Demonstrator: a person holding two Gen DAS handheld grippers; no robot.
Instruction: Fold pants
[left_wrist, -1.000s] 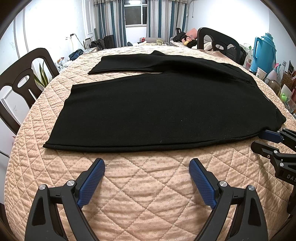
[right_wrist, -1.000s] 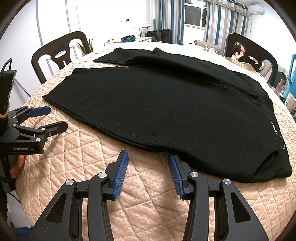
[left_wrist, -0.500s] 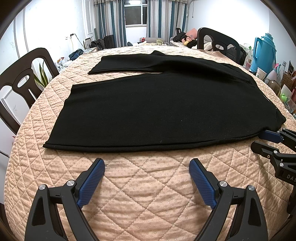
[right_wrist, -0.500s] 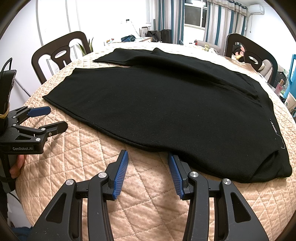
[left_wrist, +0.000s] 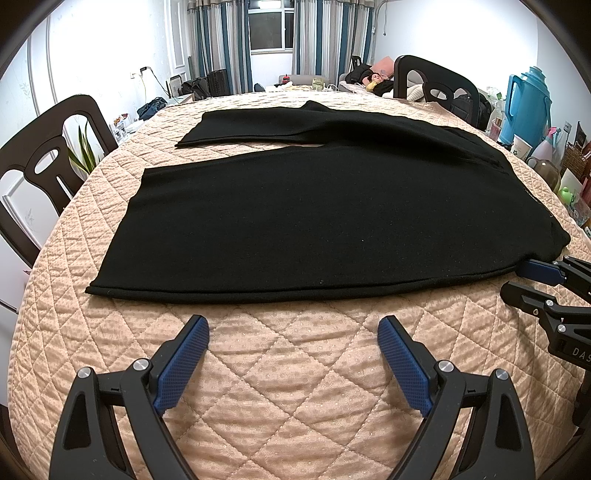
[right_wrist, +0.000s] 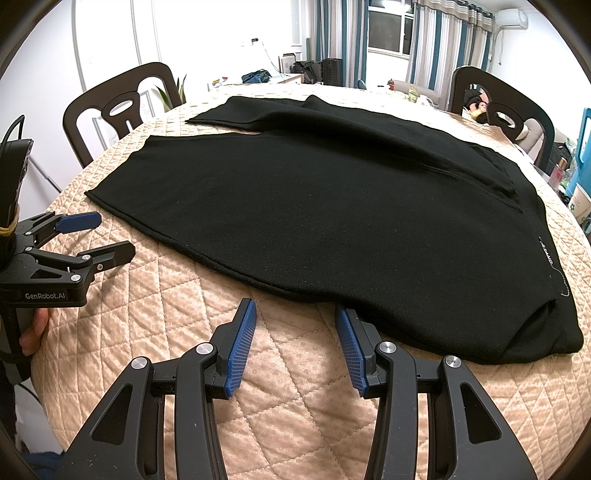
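Black pants (left_wrist: 314, 221) lie spread flat on the quilted peach table cover (left_wrist: 295, 387), waist to the right and both legs running left, the far leg angled away. In the left wrist view my left gripper (left_wrist: 292, 323) stands wide open over bare cover, just short of the near leg's hem edge. My right gripper (right_wrist: 294, 308) is open with nothing between its fingers; its right fingertip (right_wrist: 341, 317) sits at the edge of the pants (right_wrist: 332, 206) near the waist end. Each gripper shows in the other's view: the right gripper (left_wrist: 532, 280) at the right, the left gripper (right_wrist: 110, 236) at the left.
Dark wooden chairs (left_wrist: 40, 166) (right_wrist: 502, 110) stand around the round table. A blue thermos jug (left_wrist: 528, 103), cups and small bottles crowd the right side. A hand (right_wrist: 35, 328) holds the left gripper's handle. A person lies on a sofa (left_wrist: 373, 79) far behind.
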